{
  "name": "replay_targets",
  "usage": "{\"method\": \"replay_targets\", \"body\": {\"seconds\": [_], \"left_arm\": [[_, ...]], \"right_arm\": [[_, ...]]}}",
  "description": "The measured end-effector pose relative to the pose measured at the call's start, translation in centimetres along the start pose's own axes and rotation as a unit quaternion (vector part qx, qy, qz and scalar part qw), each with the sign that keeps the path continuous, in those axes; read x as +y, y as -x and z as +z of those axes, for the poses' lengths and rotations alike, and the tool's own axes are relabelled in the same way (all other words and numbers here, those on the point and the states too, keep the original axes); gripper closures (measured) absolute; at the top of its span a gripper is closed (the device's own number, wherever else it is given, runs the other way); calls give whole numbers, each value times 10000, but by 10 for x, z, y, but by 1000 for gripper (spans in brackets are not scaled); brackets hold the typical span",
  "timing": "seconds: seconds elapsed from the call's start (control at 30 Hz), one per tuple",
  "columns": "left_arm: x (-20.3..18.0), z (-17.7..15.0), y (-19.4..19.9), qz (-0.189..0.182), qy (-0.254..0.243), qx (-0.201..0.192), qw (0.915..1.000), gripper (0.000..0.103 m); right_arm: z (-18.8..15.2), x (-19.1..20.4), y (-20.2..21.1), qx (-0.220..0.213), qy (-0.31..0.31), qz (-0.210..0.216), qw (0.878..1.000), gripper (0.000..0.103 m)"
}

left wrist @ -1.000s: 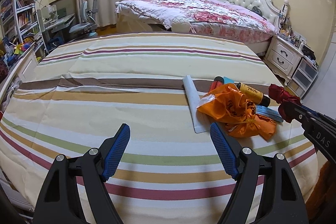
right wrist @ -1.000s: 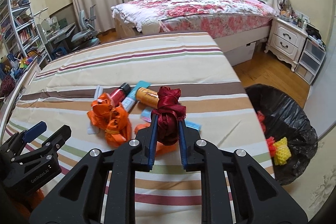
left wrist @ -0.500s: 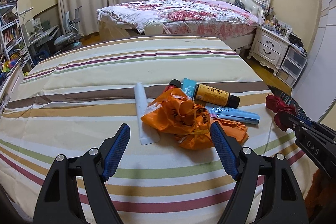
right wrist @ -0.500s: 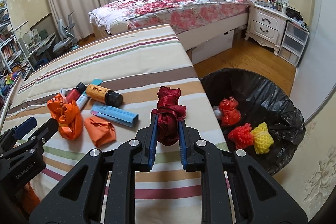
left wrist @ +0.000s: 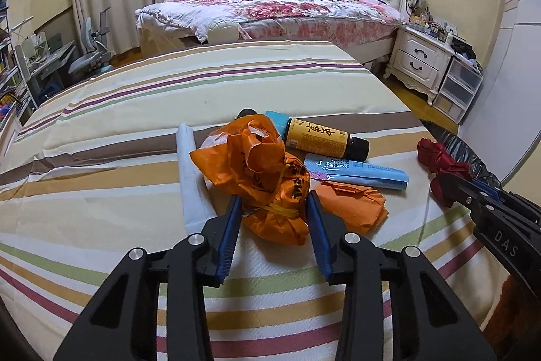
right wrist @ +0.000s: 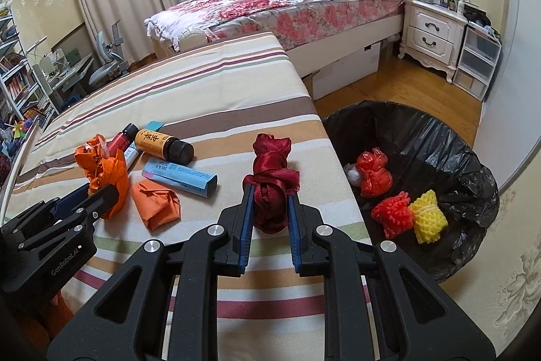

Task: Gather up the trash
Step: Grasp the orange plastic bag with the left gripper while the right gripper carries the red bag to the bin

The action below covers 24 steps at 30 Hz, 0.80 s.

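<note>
Already 4 bundles lie in the bin (right wrist: 473,164). The right gripper (right wrist: 270,208) pinches a red ribbon (right wrist: 272,171); the left gripper's (left wrist: 274,219) jaws have just been closing around an orange bag (left wrist: 263,171) on the bed (left wrist: 135,178), beside a bottle (left wrist: 318,137), carton (left wrist: 358,173) and wrappers.

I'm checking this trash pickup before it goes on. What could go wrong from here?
1. The left gripper has just been closing around the tied orange bag; its crinkly plastic could slip out when lifted.
2. The right gripper holds the dark red ribbon bundle over the striped sheet, short of the black-lined bin; released here, it would probably land on the sheet.
</note>
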<state>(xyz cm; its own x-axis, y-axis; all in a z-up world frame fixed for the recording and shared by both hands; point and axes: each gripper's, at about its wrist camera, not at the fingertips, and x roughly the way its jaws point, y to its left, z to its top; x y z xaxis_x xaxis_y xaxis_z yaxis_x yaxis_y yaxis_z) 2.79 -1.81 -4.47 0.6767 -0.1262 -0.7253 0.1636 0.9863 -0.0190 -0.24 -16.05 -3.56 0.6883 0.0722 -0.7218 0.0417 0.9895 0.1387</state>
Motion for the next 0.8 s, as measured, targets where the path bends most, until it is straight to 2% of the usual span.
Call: {"method": "replay_targets", "body": {"seconds": [0.07, 0.1, 0.47, 0.8], "left_arm": [[-1, -2, 2, -4, -34, -28, 10000, 64], [-3, -1, 2, -28, -28, -41, 10000, 71], [-8, -2, 26, -137, -157, -338, 9992, 71], [-41, 19, 41, -678, -460, -690, 9942, 71]], "right_arm": [[0, 0, 0, -5, -3, 0, 10000, 85], [0, 0, 0, -7, -3, -3, 10000, 85], [5, -6, 11, -151, -39, -82, 9998, 85], [13, -40, 27, -401, -246, -513, 9976, 85]]}}
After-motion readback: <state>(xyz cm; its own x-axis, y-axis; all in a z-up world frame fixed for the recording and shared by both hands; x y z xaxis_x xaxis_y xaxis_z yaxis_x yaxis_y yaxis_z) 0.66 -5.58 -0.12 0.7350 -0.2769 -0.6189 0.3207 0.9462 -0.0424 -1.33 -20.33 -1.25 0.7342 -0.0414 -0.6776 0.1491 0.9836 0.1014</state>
